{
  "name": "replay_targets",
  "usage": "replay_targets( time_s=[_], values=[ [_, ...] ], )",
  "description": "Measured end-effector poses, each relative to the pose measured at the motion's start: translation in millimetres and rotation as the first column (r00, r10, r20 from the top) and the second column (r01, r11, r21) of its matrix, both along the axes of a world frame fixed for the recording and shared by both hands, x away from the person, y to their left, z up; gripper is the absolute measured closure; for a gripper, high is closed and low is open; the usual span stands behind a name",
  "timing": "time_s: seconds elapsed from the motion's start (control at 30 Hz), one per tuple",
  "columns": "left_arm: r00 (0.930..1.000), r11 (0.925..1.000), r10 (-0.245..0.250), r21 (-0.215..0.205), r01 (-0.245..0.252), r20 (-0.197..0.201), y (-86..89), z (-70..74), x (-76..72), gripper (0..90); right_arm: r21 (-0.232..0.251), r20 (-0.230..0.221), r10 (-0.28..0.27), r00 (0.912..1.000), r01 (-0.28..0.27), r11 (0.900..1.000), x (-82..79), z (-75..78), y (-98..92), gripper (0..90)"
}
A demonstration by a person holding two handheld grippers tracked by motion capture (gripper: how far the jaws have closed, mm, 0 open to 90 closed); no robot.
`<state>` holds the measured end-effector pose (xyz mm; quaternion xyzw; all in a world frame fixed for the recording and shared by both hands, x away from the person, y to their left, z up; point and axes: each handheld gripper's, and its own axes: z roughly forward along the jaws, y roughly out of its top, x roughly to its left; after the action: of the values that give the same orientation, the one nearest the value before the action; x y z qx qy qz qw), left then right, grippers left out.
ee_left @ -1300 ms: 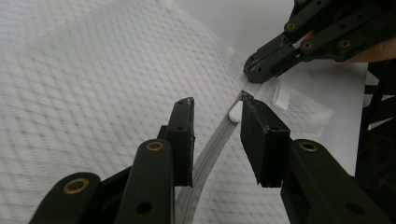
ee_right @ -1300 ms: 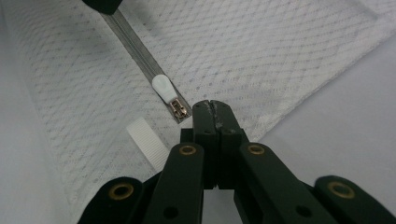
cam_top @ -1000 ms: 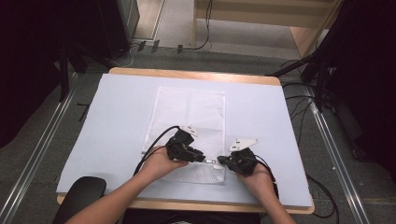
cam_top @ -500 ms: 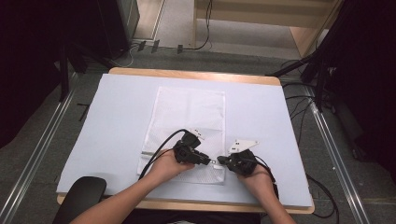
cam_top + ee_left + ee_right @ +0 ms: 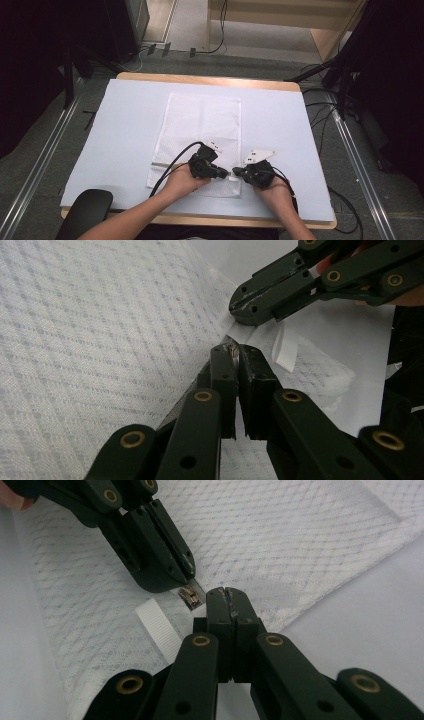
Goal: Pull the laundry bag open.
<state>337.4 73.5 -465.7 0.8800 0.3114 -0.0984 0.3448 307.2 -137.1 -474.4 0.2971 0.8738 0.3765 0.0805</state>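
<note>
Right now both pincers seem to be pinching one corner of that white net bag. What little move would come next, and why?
Probably the left gripper drags the metal zipper pull along the mesh bag, away from the right gripper. The left one is clamped on the pull, and the right one is shut on the fabric beside the white ribbon tab, which looks like anchoring the bag for a pull.

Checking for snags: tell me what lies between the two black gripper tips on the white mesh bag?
In the right gripper view, a small metal zipper slider and a white ribbon tab, on the white mesh bag.
</note>
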Motion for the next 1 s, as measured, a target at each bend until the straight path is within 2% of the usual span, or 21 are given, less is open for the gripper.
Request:
replay_targets(
  time_s=[0.13, 0.23, 0.3, 0.37, 0.53, 0.67, 0.73, 0.83, 1.0],
  values=[
    [0.9992, 0.9997, 0.002, -0.024, -0.003, -0.039, 2.8, -1.6, 4.6, 87.7, 0.015, -0.013, -0.002, 0.9999, 0.002, 1.000, 1.3, -0.6, -1.4, 90.0],
    [0.9999, 0.9995, -0.011, -0.031, 0.010, -0.004, 3.5, -3.2, 4.6, 85.0, 0.015, -0.021, -0.018, 0.9996, 0.018, 1.000, 0.8, 0.0, -0.6, 90.0],
    [1.0000, 0.9994, -0.008, -0.034, 0.008, -0.001, 3.4, -3.4, 3.2, 83.9, 0.003, -0.031, -0.038, 0.9988, 0.038, 0.999, -0.1, 1.3, 0.7, 90.0],
    [0.9999, 0.9995, -0.011, -0.029, 0.011, 0.005, 3.7, -3.4, 2.4, 83.8, -0.018, -0.017, -0.048, 0.9987, 0.048, 0.999, -2.8, 2.5, 3.2, 90.0],
    [0.9995, 0.9992, -0.029, -0.028, 0.028, -0.012, 3.0, -3.1, 5.0, 87.0, -0.002, -0.020, -0.047, 0.9987, 0.047, 0.999, -2.3, 1.4, 1.9, 90.0],
    [0.9976, 0.9992, -0.031, -0.028, 0.030, -0.062, 2.7, -2.7, 10.3, 87.9, 0.032, -0.040, -0.042, 0.9983, 0.043, 0.999, 0.1, -1.0, -2.4, 90.0],
    [0.9966, 0.9992, -0.030, -0.028, 0.028, -0.077, 2.7, -2.4, 12.0, 88.0, 0.029, -0.037, -0.037, 0.9986, 0.038, 0.999, -0.4, -0.8, -1.8, 90.0],
    [0.9966, 0.9994, -0.035, -0.008, 0.034, -0.075, 1.3, -0.2, 12.4, 88.1, 0.010, -0.023, -0.032, 0.9992, 0.033, 0.999, -1.3, 0.1, -0.3, 90.0],
    [0.9923, 0.9998, -0.017, -0.015, 0.015, -0.123, 4.0, -0.3, 16.8, 88.1, 0.003, -0.015, -0.019, 0.9997, 0.019, 1.000, -0.9, 0.2, 0.3, 90.0]
  ],
)
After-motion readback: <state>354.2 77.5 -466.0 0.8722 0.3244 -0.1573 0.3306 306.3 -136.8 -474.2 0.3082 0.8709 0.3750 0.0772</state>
